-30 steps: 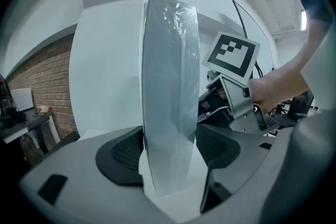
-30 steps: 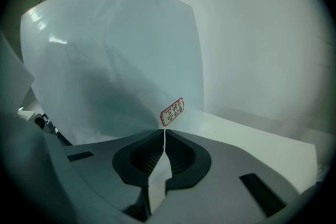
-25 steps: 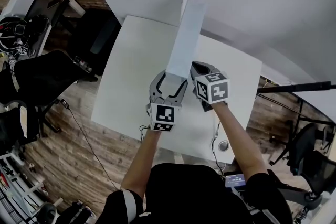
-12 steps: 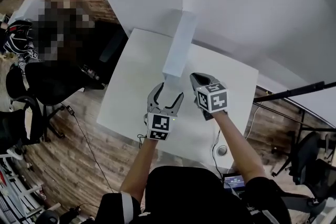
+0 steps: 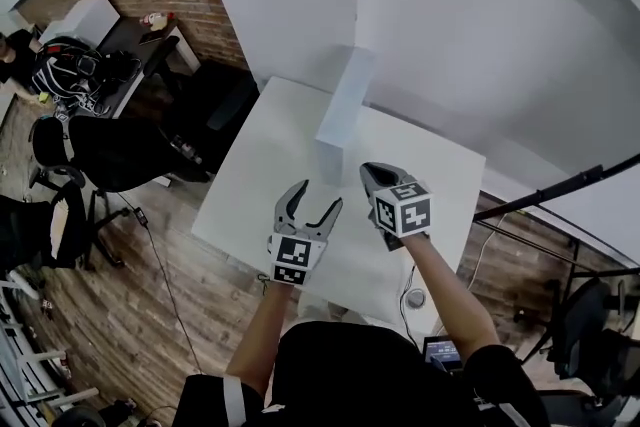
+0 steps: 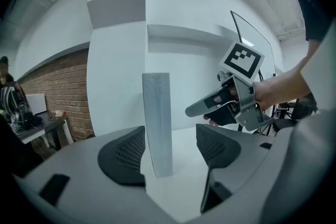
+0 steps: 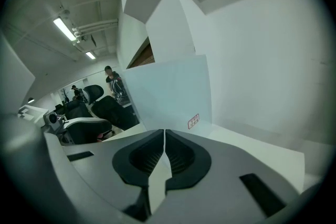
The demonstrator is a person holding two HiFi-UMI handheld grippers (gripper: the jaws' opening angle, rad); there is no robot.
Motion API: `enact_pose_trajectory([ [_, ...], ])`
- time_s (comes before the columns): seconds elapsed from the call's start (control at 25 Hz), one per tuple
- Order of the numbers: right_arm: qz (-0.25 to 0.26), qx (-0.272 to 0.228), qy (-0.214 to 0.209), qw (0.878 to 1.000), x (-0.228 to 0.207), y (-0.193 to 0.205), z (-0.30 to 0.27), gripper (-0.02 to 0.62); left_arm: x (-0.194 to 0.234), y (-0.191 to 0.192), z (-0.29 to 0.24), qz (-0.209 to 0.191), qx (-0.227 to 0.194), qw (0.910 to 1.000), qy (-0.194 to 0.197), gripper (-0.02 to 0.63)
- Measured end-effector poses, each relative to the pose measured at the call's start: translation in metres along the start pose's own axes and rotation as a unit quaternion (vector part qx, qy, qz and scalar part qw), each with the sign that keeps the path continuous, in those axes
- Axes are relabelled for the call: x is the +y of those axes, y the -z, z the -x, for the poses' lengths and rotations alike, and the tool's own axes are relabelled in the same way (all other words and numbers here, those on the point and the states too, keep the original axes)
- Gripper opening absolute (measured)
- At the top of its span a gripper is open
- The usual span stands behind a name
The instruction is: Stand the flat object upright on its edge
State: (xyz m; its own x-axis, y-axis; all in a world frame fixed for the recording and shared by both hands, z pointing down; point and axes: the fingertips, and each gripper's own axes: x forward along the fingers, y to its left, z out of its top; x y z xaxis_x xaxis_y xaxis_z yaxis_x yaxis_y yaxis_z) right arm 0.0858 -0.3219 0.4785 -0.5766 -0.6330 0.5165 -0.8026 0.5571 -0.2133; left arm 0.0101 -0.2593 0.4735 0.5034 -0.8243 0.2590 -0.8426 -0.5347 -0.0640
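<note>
1. The panel [image 5: 343,115] stands upright on its edge on the white table [image 5: 250,195], toward the far side, and nothing props it.
2. Our left claw [image 5: 318,195] hangs above the table on the near side of the panel. Its jaws are spread wide and grip nothing.
3. In the left gripper view the panel shows edge-on, rising in the gap between the two dark pads. It stands just beyond their tips, and neither pad touches it.
4. Our right claw [image 5: 368,172] sits just right of the left one, also off the table. Its jaws are pressed together with nothing caught between them.
5. In the right gripper view we face the panel's broad pale side, which bears a small red-printed sticker [image 7: 193,121] near its lower corner. The panel is clear of the claw.
</note>
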Motion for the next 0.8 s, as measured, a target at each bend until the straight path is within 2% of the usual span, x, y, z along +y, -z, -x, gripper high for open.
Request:
enact_pose_trajectory([
  [0.16, 0.02, -0.015, -0.008, 1.0, 0.012, -0.011, 0.019, 0.043, -0.004, -0.013, 0.018, -0.002, -0.008, 0.9999, -0.01, 0.313],
  [0.4, 0.046, -0.04, -0.023, 0.998, 0.032, -0.03, 0.047, 0.043, -0.01, -0.043, 0.043, 0.013, -0.034, 0.9992, -0.017, 0.255],
  [0.6, 0.071, -0.071, -0.035, 0.994, 0.056, -0.041, 0.073, 0.043, -0.021, -0.068, 0.068, 0.014, -0.054, 0.9981, -0.024, 0.151],
  [0.8, 0.092, -0.091, -0.048, 0.99, 0.076, -0.047, 0.094, 0.043, -0.033, -0.085, 0.087, 0.009, -0.07, 0.9967, -0.04, 0.078],
])
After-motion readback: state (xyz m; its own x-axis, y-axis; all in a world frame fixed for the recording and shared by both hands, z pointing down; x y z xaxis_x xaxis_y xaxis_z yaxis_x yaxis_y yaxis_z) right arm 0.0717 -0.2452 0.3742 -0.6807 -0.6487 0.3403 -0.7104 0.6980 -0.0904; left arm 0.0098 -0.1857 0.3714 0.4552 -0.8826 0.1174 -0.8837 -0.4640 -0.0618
